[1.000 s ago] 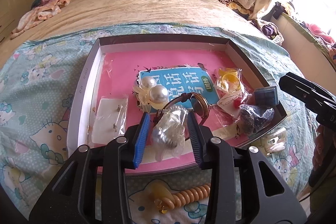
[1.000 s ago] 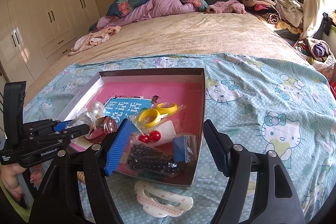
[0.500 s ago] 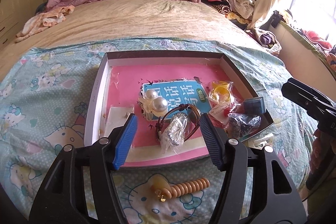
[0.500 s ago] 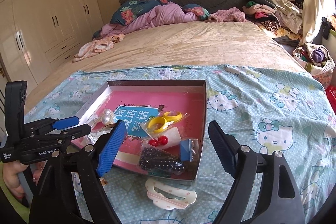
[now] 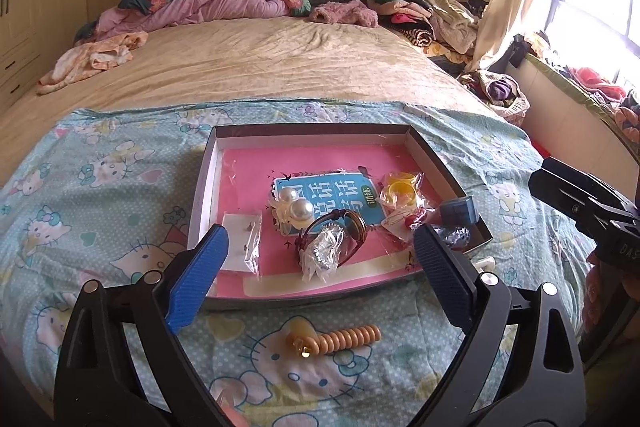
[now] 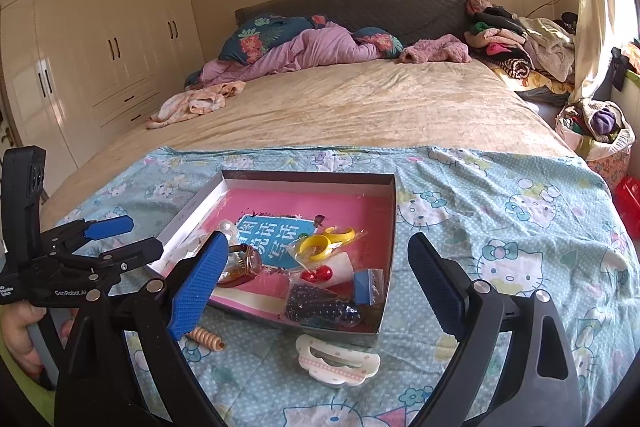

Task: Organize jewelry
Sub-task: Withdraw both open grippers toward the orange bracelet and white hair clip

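Looking through your left wrist view: left gripper point(image 5: 320, 259) jaws wide apart, just been opening, nothing clamped between them. Foil-wrapped bundle point(image 5: 322, 253) and brown bangle point(image 5: 354, 227) lie in shallow box point(image 5: 312, 135) on bed, beside two pearl pieces point(image 5: 297, 205). Blue card point(image 5: 330, 195) shows white Chinese characters. Beaded orange clip point(image 5: 340, 339) lies outside box on cartoon-cat sheet point(image 5: 100, 187).

Right wrist view: your right gripper point(image 6: 316, 279) jaws also spread, just been opening, empty. Yellow rings point(image 6: 320, 245), dark beads point(image 6: 320, 305) in box; white hair clip point(image 6: 338, 363) on sheet. Left gripper body reads "GenRobot.AI".
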{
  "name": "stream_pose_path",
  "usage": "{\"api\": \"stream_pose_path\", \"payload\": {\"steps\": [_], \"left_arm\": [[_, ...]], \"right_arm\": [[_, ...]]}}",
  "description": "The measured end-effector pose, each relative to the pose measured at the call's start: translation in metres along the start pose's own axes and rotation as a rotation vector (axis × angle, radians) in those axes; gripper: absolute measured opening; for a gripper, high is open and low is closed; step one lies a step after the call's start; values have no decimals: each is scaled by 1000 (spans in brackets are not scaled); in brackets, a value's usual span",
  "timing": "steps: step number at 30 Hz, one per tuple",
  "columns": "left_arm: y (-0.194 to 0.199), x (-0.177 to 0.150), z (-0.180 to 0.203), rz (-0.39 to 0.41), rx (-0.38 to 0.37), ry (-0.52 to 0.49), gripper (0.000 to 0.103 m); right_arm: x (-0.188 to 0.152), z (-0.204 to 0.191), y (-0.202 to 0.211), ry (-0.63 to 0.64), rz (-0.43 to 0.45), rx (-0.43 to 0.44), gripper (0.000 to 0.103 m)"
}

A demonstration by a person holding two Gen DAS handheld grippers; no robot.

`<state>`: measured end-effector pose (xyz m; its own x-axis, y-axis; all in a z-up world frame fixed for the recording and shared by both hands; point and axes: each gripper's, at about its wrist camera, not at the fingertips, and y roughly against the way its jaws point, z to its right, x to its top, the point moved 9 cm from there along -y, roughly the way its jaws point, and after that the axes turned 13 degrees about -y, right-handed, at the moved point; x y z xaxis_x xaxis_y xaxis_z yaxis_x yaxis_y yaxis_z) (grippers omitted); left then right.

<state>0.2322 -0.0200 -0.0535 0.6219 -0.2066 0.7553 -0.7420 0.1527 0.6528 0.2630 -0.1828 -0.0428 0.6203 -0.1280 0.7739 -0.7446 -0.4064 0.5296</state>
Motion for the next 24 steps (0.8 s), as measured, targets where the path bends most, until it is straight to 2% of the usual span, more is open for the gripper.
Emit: {"api": "stream_pose_path", "payload": {"steps": [8,17,24], "left_arm": [[1,-24,5,-38,8,-24,91],[-26,-77,12,-167,-46,2,91],[-53,-98,28,-251,-80,-2,91]], "right_arm": [[-20,2,8,2,-32,-4,90],[-69,27,-13,-21,-152,-54,90],[-103,46,-35,-52,-235,-79,90]]}}
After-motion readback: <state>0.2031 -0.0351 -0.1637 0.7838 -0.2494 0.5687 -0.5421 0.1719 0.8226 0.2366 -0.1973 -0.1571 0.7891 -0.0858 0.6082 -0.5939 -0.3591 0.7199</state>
